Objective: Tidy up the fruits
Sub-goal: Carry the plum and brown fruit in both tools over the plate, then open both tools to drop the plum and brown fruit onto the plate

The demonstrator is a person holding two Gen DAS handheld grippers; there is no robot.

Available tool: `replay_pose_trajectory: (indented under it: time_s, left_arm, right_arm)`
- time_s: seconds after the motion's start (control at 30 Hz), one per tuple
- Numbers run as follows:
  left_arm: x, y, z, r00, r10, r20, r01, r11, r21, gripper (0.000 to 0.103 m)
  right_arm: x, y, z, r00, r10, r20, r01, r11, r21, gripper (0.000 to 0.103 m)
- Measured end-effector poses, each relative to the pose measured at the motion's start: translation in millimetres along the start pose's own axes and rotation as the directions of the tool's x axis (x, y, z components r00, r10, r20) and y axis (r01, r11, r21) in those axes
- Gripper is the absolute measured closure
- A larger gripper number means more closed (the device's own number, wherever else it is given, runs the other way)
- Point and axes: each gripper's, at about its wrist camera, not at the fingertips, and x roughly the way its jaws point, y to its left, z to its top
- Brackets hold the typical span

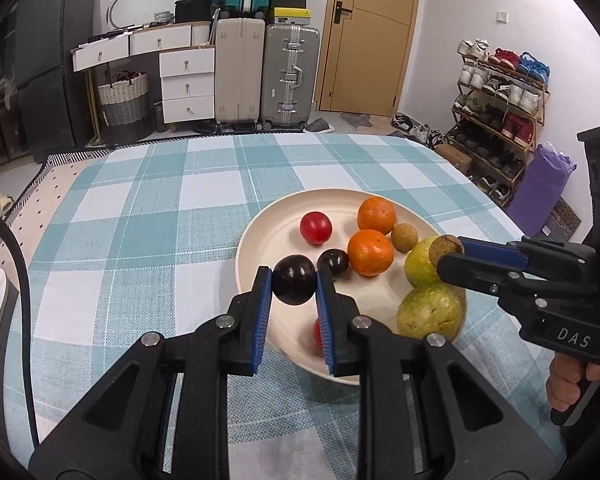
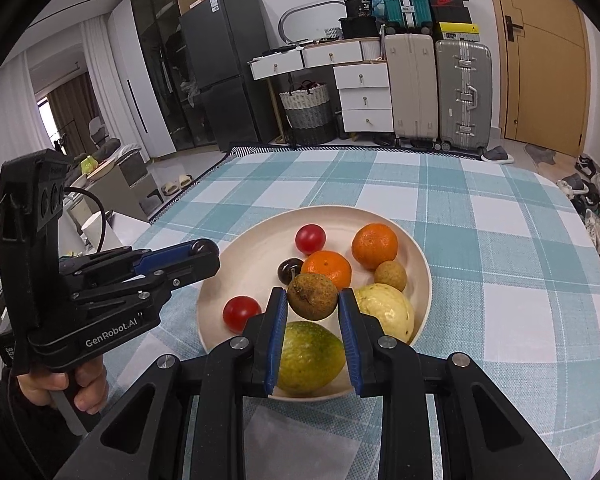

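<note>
A cream plate [image 1: 260, 240] [image 2: 220, 280] on the checked tablecloth holds two oranges [image 1: 370, 257] [image 2: 374, 246], two red tomatoes [image 1: 316, 227] [image 2: 310, 239], a dark cherry [image 1: 334, 262] [image 2: 288, 270], a brown longan [image 1: 405, 237] [image 2: 390, 275] and two green-yellow guavas [image 1: 428, 312] [image 2: 308, 356]. My left gripper [image 1: 294, 288] [image 2: 204, 254] is shut on a second dark cherry [image 1: 294, 285] above the plate's left rim. My right gripper [image 2: 313, 300] [image 1: 446, 256] is shut on a brown longan [image 2: 312, 296] [image 1: 445, 247] above the guavas.
The tablecloth [image 1: 160, 208] covers the table all around the plate. A person's hand [image 2: 60, 388] grips the left tool's handle. Beyond the far edge stand suitcases [image 1: 288, 76], white drawers [image 1: 186, 84], a basket [image 1: 124, 100] and a shoe rack [image 1: 496, 112].
</note>
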Motion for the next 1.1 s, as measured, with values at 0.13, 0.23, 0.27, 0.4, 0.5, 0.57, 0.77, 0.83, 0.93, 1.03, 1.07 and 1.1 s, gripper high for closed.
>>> replay_pose_trajectory:
  time_s: [0.13,0.23,0.27,0.4,0.5,0.57,0.77,0.83,0.93,1.03,1.07,1.1]
  left_arm:
    - [9,2,-1,1.0,0.006,-0.013,-0.006,1.0,-0.004,0.083]
    - [15,2,-2,1.0,0.01,-0.017,-0.01,1.0,-0.002,0.083]
    - [16,2,-2,1.0,0.011,-0.019,-0.011,1.0,-0.003,0.083]
    - [21,1,-4,0.999,0.023,-0.029,-0.023,1.0,0.012,0.083]
    - [22,0,-4,0.999,0.017,-0.032,-0.017,1.0,0.016,0.083]
    - [24,0,-5,0.999,0.018,-0.034,-0.017,1.0,0.017,0.083]
    - [24,0,-6,0.999,0.019,-0.041,-0.018,1.0,0.017,0.083]
    - [24,-1,-6,0.999,0.017,-0.043,-0.016,1.0,0.017,0.083]
    - [24,-1,-7,0.999,0.016,-0.045,-0.016,1.0,0.016,0.083]
    - [25,0,-7,0.999,0.016,-0.048,-0.016,1.0,0.015,0.083]
    - [24,-1,-7,0.999,0.015,-0.047,-0.014,1.0,0.015,0.083]
    - [25,0,-7,0.999,0.014,-0.046,-0.014,1.0,0.014,0.083]
  right_arm:
    - [7,2,1,1.0,-0.002,-0.01,0.002,1.0,-0.01,0.076]
    - [11,3,1,1.0,-0.001,-0.018,0.001,1.0,-0.015,0.076]
    - [12,3,2,1.0,-0.005,-0.019,0.005,1.0,-0.017,0.076]
    - [17,2,1,1.0,-0.017,-0.024,0.017,1.0,-0.018,0.076]
    - [18,4,1,0.999,-0.029,-0.027,0.028,0.999,-0.026,0.076]
    - [19,5,0,0.999,-0.032,-0.029,0.032,0.999,-0.03,0.076]
    - [20,7,0,0.999,-0.045,-0.028,0.044,0.998,-0.042,0.076]
    - [19,6,0,0.999,-0.045,-0.028,0.044,0.998,-0.038,0.076]
    - [17,5,1,0.998,-0.05,-0.024,0.049,0.998,-0.034,0.076]
    - [13,3,0,0.998,-0.062,-0.01,0.062,0.998,-0.025,0.074]
    - [11,3,0,0.998,-0.066,-0.007,0.066,0.997,-0.026,0.073]
    - [9,3,0,0.997,-0.075,-0.001,0.075,0.997,-0.029,0.073]
